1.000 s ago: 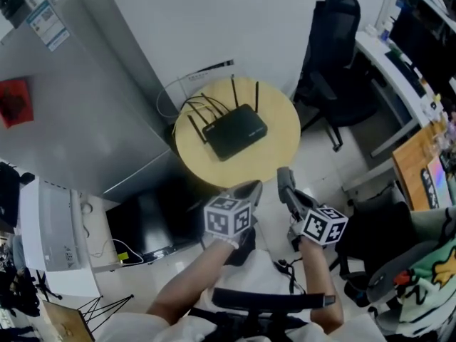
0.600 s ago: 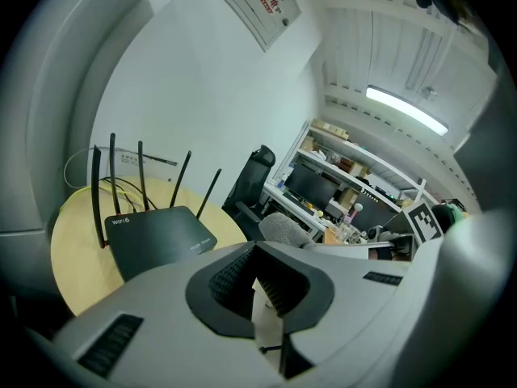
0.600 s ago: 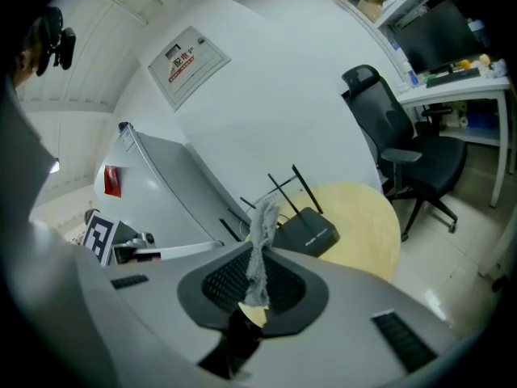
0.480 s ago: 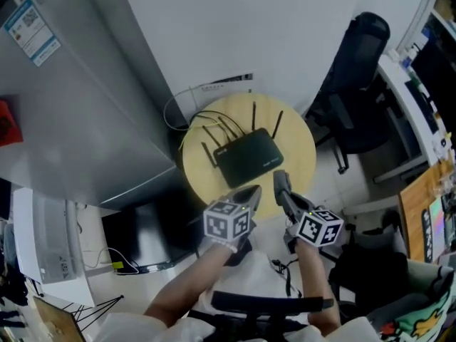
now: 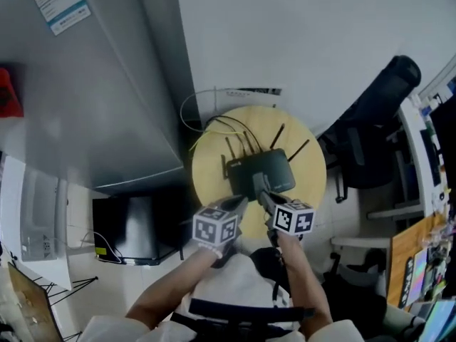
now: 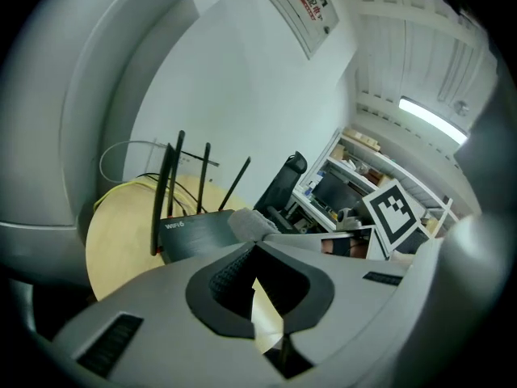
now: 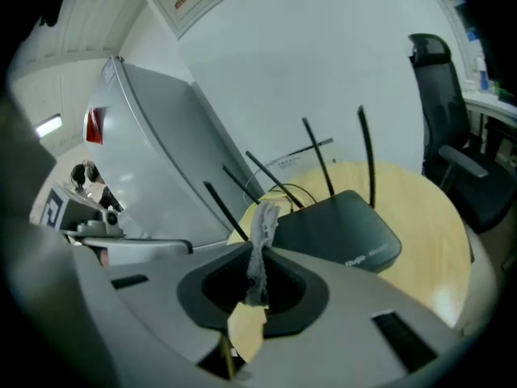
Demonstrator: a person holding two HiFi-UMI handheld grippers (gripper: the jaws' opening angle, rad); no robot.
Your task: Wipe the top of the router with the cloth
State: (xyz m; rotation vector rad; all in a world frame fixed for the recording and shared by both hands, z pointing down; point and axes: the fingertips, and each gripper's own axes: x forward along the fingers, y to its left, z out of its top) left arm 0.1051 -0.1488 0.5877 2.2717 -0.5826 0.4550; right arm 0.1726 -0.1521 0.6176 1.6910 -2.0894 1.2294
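Note:
A black router point(image 5: 269, 168) with several upright antennas sits on a round yellow table point(image 5: 210, 169). My right gripper point(image 5: 258, 183) is shut on a small grey cloth point(image 7: 262, 226), and its tip hangs over the router's near edge. The cloth sticks up from the closed jaws, just short of the router point(image 7: 339, 229). My left gripper point(image 5: 241, 201) is shut with nothing in it, at the table's near rim, left of the right gripper. From the left gripper view I see the router point(image 6: 198, 231) ahead and the cloth point(image 6: 252, 223) beside it.
A tall grey metal cabinet point(image 5: 107, 84) stands against the table's left side. Yellow and white cables point(image 5: 206, 116) loop behind the router. A black office chair point(image 5: 377, 112) is to the right, a black box point(image 5: 135, 226) on the floor to the left.
Both grippers have moved forward toward the table. The right gripper's tip with the cloth has gone from short of the table to over the router's near edge.

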